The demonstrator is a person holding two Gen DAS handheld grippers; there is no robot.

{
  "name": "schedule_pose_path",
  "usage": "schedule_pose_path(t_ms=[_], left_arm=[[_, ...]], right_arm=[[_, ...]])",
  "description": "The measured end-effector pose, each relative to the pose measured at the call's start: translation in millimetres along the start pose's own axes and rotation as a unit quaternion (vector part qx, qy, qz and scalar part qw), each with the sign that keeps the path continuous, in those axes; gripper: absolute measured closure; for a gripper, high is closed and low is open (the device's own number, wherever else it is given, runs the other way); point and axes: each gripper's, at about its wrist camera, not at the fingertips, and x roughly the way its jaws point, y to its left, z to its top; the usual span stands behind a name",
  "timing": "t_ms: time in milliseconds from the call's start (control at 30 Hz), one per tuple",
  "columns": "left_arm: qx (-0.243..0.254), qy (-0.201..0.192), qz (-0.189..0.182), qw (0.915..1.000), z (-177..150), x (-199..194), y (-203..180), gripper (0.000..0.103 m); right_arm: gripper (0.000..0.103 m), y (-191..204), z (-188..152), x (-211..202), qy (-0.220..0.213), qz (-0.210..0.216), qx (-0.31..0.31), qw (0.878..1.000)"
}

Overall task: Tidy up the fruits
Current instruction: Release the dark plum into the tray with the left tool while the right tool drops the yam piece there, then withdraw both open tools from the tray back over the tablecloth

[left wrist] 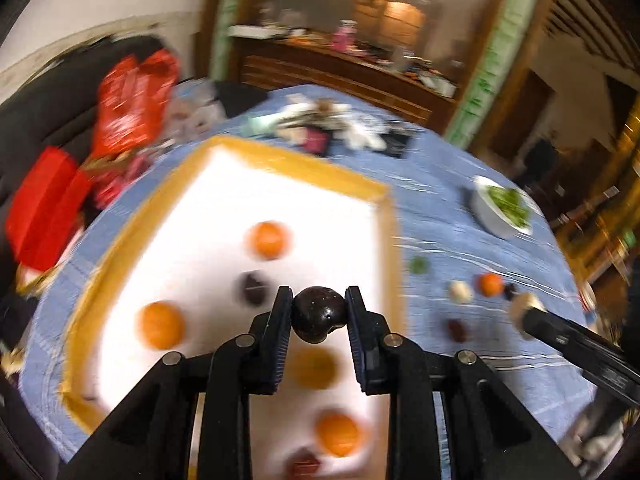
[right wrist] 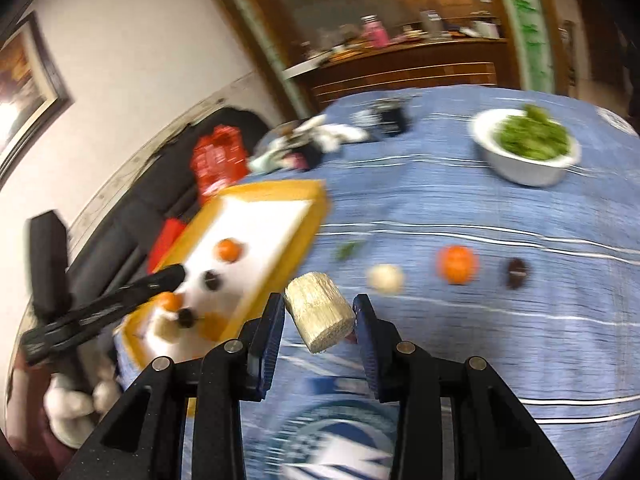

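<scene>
Some oranges and dark fruits already lie in the yellow tray [left wrist: 304,168], the left claw [left wrist: 319,312] holds a dark fruit [left wrist: 319,314] above it, the right claw [right wrist: 320,316] holds a pale chunk [right wrist: 320,316], and a few fruits wait on the blue surface [right wrist: 440,208].

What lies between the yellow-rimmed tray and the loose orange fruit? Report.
A green scrap and a pale round piece; both wrist views show it.
</scene>
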Motion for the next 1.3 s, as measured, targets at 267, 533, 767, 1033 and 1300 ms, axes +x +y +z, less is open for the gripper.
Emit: schedule_pose_path(t_ms=[267, 533, 767, 1033, 1300], left_arm=[[-0.045, 0.015, 0.017, 0.9987, 1.5, 11.6, 63.4, 0.077], [-0.066, -0.009, -0.001, 0.9978, 1.0, -3.3, 86.8, 0.05], [-0.076, -0.026, -0.026, 0.9965, -1.4, -18.6, 87.6, 0.027], [-0.073, -0.059, -0.035, 0.995, -4.8, -56.7, 74.8, 0.014], [-0.033, -0.065, -0.074, 0.9946, -14.1, -84.9, 40.1, 0.014]], right_arm=[[0.063, 83.3, 1.3, 72.1, 0.054, 0.028, -0.043, 0.997], [0.063, 101.2, 0.0, 118.2, 0.077, 0.006, -0.059, 0.995], [0.042, 104.7, -3.2, 134.1, 0.083, -0.002, -0.051, 0.995], [0.034, 108.0, 7.5, 85.0, 0.027, -0.01, -0.047, 0.998], [0.027, 55.4, 5.3, -22.9, -0.062, -0.068, -0.006, 0.996]])
